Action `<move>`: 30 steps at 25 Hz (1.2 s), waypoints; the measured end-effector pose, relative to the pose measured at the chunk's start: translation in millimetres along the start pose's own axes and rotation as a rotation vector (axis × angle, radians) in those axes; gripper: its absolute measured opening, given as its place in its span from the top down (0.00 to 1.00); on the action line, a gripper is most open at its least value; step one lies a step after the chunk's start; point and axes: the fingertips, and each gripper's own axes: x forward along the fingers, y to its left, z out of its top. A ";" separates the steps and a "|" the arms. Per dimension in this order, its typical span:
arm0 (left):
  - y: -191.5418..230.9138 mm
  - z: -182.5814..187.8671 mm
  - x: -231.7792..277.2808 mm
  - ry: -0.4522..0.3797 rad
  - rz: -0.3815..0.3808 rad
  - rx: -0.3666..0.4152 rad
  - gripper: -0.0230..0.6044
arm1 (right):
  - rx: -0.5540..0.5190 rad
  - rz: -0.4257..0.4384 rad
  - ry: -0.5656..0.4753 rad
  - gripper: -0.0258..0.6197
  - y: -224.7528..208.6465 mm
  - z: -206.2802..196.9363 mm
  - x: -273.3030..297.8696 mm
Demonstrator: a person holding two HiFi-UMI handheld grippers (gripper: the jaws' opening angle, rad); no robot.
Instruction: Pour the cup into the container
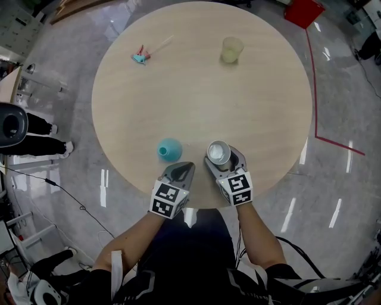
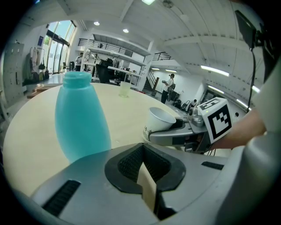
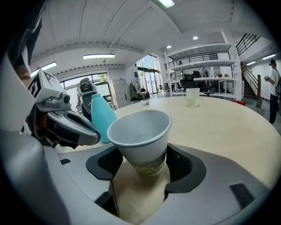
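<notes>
glossy floor (image 1: 339,179) around table (image 1: 202,89), cup (image 1: 218,152) gripped

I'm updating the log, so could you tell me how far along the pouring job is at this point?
Done: the right gripper is closed on the white paper cup, which is upright. In hand: nothing is being poured yet; the left gripper is shut and empty beside the teal container. Left: bringing the cup over the container's mouth and tipping it.

A red box (image 1: 304,12) stands beyond the round table (image 1: 238,101).
</notes>
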 end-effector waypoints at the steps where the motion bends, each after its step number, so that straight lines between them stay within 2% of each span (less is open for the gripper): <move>1: -0.3 0.2 -0.5 -0.001 -0.002 0.003 0.98 | -0.003 0.000 -0.001 0.50 0.0 0.2 0.9; 11: -10.2 14.7 -17.3 -0.038 -0.027 0.036 0.98 | -0.026 0.013 -0.015 0.50 0.2 5.7 0.4; 20: -18.7 54.4 -50.5 -0.141 -0.043 0.029 0.98 | -0.088 0.039 -0.053 0.50 7.0 55.0 -18.0; 30: -1.6 111.7 -113.5 -0.294 0.064 0.008 0.98 | -0.178 0.102 -0.044 0.50 25.9 118.6 -48.8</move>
